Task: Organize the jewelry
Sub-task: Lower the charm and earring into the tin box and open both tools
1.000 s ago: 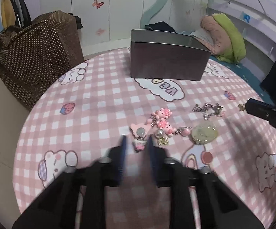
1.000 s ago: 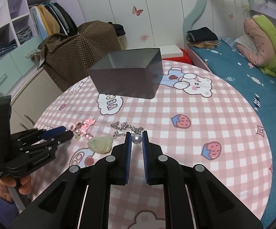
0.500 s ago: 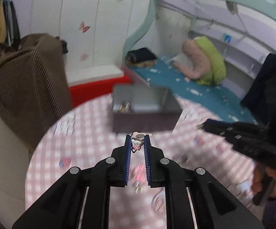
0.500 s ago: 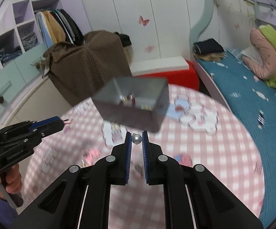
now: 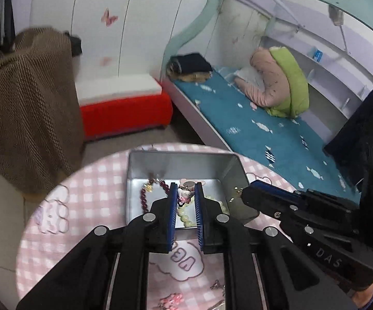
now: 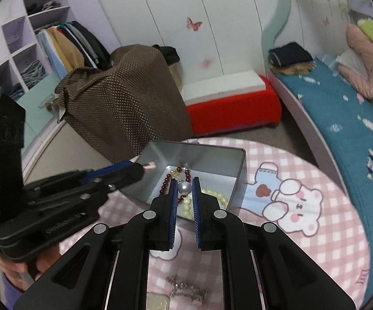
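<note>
An open metal tin [image 5: 238,170] [image 6: 240,170] stands on the pink checked table; inside lie a dark red bead bracelet [image 5: 143,199] [image 6: 166,180] and a pale green bead bracelet [image 5: 186,217] [image 6: 217,196]. My left gripper [image 5: 185,195] is shut on a pink charm [image 5: 185,193] and holds it above the tin. My right gripper [image 6: 185,188] is shut on a grey pearl piece [image 6: 185,187], also above the tin. Each gripper shows in the other's view, the right [image 5: 248,193] and the left [image 6: 141,168].
On the table near me lie a silver chain [image 6: 189,288], a pale jade pendant [image 6: 158,302] and pink charms [image 5: 171,298]. Beyond the table are a brown dotted cover [image 6: 119,95], a red bench [image 6: 232,108] and a blue bed [image 5: 263,129].
Both grippers lifted their pieces off the table and moved forward over the open tin. The tin's inside has come into view below the fingertips.
</note>
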Tool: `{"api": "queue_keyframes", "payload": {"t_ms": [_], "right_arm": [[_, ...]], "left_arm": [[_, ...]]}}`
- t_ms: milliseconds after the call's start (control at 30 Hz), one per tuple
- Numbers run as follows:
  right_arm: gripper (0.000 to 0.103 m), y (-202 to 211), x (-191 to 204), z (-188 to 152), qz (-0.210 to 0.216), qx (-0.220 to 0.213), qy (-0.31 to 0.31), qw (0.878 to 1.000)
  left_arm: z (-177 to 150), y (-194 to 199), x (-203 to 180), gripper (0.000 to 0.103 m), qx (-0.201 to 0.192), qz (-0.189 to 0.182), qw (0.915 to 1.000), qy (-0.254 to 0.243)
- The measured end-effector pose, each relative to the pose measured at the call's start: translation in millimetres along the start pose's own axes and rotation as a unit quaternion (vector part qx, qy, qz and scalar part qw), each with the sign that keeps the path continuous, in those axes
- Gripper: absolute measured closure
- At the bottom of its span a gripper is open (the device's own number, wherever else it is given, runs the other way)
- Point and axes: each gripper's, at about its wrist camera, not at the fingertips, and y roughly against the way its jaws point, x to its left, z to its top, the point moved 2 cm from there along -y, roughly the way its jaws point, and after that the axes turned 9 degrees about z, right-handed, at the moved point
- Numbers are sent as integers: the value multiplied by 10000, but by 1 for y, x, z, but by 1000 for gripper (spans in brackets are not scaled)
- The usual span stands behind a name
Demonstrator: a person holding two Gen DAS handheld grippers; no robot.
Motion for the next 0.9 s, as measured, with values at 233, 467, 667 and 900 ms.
{"api": "queue_keyframes", "payload": {"t_ms": [233,467,667,900], "right_arm": [[91,-20,-9,-7,-73,201,-56,9998],[91,-25,-13,-13,-91,232,-100,9996],[89,-21,-15,-14,-56,187,-185,9996],[89,2,-6,-17,70,30,-183,9998]], "left_arm": [[-9,-27,0,90,296,42,9994,190],[-14,-26,2,84,329,-90,9989,314],[-19,-12,3,66,192,-31,9994,300],[-24,19,12,43,-78,-141,9989,441]]}}
